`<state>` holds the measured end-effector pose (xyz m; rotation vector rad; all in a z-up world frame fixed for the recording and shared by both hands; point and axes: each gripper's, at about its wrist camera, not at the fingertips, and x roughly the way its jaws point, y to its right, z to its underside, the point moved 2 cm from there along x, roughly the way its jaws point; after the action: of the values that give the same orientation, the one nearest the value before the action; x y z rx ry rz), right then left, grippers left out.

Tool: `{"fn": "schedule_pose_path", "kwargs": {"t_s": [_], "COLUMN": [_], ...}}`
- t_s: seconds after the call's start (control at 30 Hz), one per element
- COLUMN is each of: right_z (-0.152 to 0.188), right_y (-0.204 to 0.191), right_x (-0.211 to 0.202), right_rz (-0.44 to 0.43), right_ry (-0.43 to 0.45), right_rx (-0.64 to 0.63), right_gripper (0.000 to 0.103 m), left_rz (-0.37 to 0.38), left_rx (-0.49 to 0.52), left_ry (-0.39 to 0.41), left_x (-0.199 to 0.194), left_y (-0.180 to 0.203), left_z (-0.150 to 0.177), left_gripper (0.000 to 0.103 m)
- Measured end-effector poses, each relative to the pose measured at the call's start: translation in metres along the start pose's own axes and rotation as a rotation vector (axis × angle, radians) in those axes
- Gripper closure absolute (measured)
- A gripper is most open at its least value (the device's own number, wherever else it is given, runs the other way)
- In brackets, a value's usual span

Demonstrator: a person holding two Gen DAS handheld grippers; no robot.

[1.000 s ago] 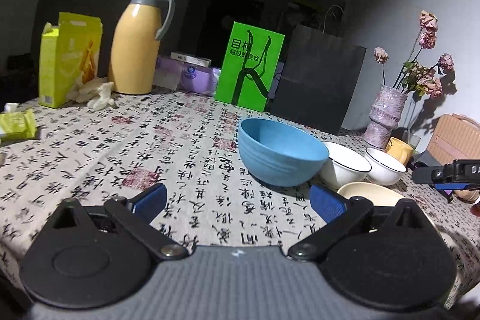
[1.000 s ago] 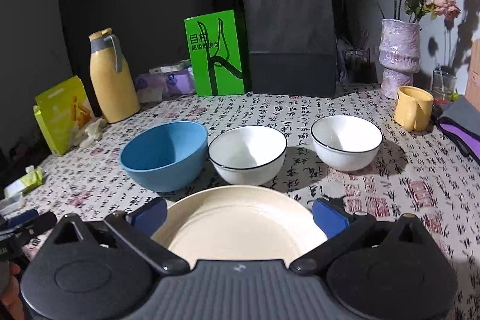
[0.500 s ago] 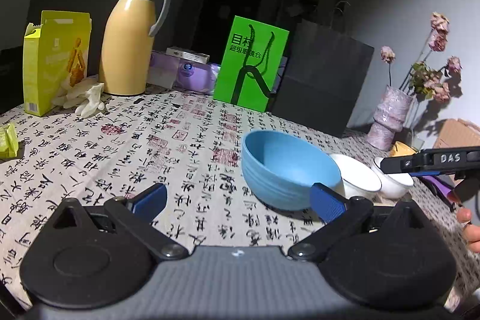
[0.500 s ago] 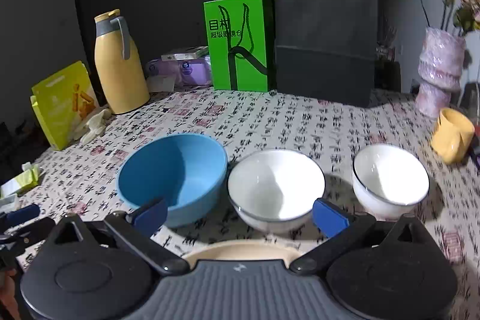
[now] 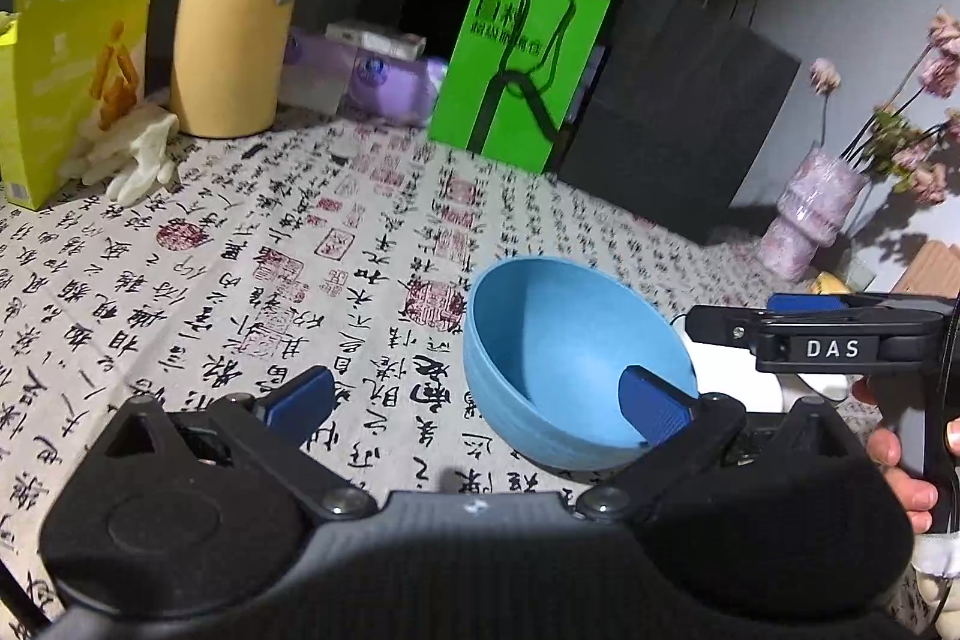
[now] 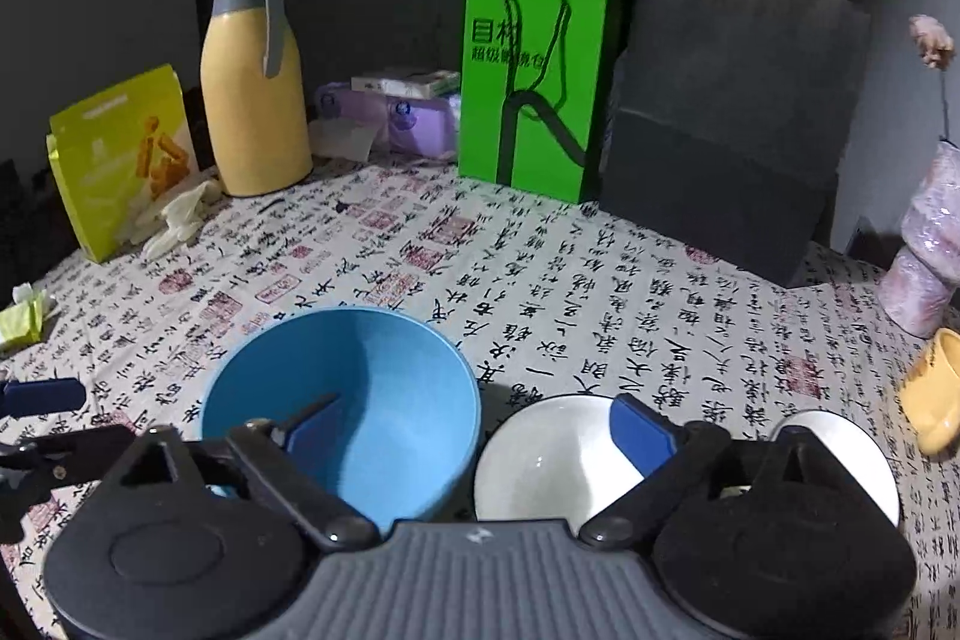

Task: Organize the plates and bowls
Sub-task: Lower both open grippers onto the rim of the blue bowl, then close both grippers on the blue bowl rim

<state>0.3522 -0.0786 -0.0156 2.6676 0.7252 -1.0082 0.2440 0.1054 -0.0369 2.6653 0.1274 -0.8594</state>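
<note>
- My right gripper (image 6: 480, 427) is sitting low at the bottom of the right wrist frame, straddling the gap where the blue bowl (image 6: 360, 400) meets the white bowl (image 6: 558, 454). One pad is showing over the blue bowl's inside, the other over the white bowl's inside.
- Its jaws are closing from wide — nothing is being pinched yet, only the two near walls are lying between the pads.
- My left gripper (image 5: 474, 400) is spread wide and empty. Its right pad is overlapping the blue bowl (image 5: 570, 370) at lower centre of the left wrist frame, while its left pad is over bare tablecloth (image 5: 240, 250).
- My right hand is looking nearer both bowls. The second white bowl (image 6: 834, 436) is peeking out at lower right, mostly hidden.
- Against the earlier frames, the cream plate that was filling the bottom of the right view is gone from sight, and the bowls are now sitting much closer to my fingers.
- In the left view the blue bowl has grown and slid toward my right pad, and the right gripper is now reaching in from the right edge.
</note>
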Motion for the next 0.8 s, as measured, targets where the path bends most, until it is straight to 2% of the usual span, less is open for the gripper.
{"fn": "schedule_pose_path", "kwargs": {"t_s": [0.27,0.5,0.6,0.67,0.8], "right_z": [-0.013,-0.021,-0.024,-0.024,-0.024], "right_y": [-0.005,-0.005,-0.005,-0.004,0.000], "right_x": [0.028,0.043,0.048,0.053,0.062], "right_rz": [-0.033,-0.054,-0.063,-0.059,-0.060], "right_ry": [-0.066,-0.105,-0.123,-0.137,-0.174], "right_rx": [-0.043,-0.053,-0.063,-0.060,-0.043], "right_gripper": [0.042,0.050,0.052,0.059,0.066], "left_rz": [-0.024,-0.030,-0.038,-0.042,-0.043], "left_rx": [-0.065,-0.105,-0.128,-0.144,-0.169], "left_ry": [-0.089,-0.124,-0.150,-0.170,-0.211], "left_x": [0.030,0.039,0.043,0.047,0.054], "left_y": [-0.003,-0.002,-0.003,-0.003,-0.004], "left_z": [-0.017,-0.023,-0.025,-0.026,-0.023], "left_gripper": [0.011,0.015,0.021,0.022,0.031]}}
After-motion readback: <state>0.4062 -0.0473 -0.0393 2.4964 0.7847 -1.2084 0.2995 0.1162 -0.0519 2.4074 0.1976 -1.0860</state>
